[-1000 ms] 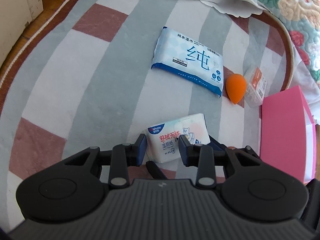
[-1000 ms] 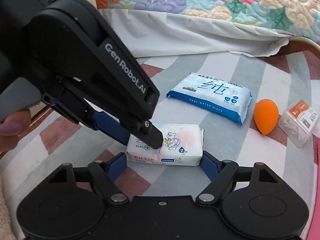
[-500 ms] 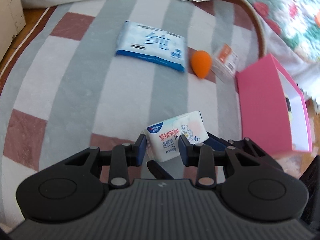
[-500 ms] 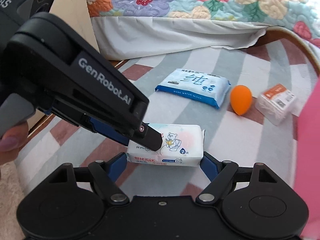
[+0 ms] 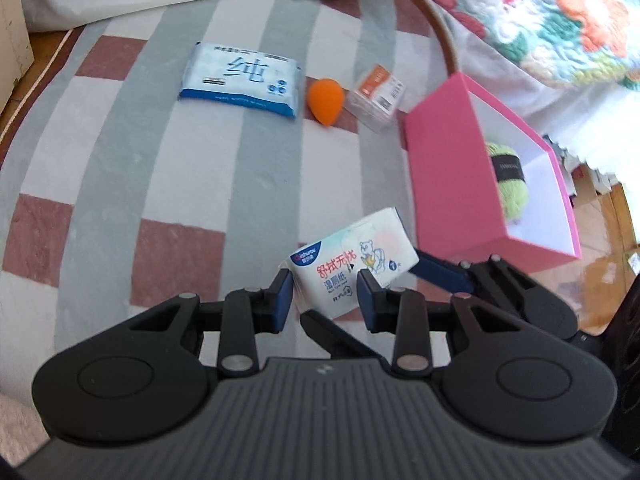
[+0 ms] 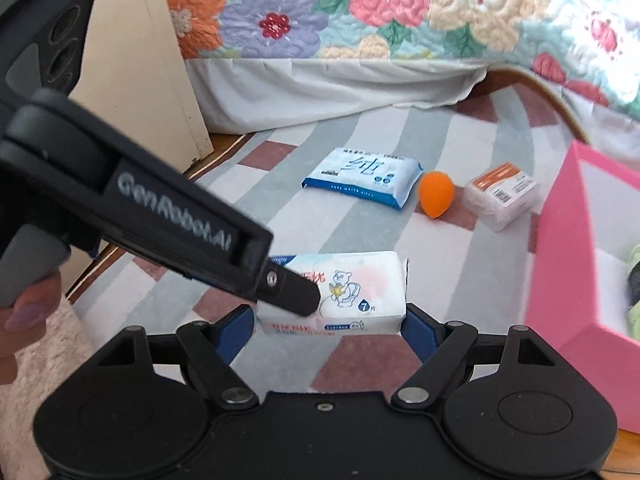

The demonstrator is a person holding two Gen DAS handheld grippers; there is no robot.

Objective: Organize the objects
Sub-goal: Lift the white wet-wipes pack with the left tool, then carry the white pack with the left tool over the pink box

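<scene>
Only right wrist view: hand gripping left tool.

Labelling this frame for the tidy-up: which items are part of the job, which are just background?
In play:
small wipes pack, held by both grippers
pink box
blue wipes pack
orange sponge
clear packet
green yarn, already boxed

Background:
floral quilt
striped rug

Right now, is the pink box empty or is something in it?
Not empty. The pink box is open on top, and a green yarn ball with a dark band lies inside.
</scene>
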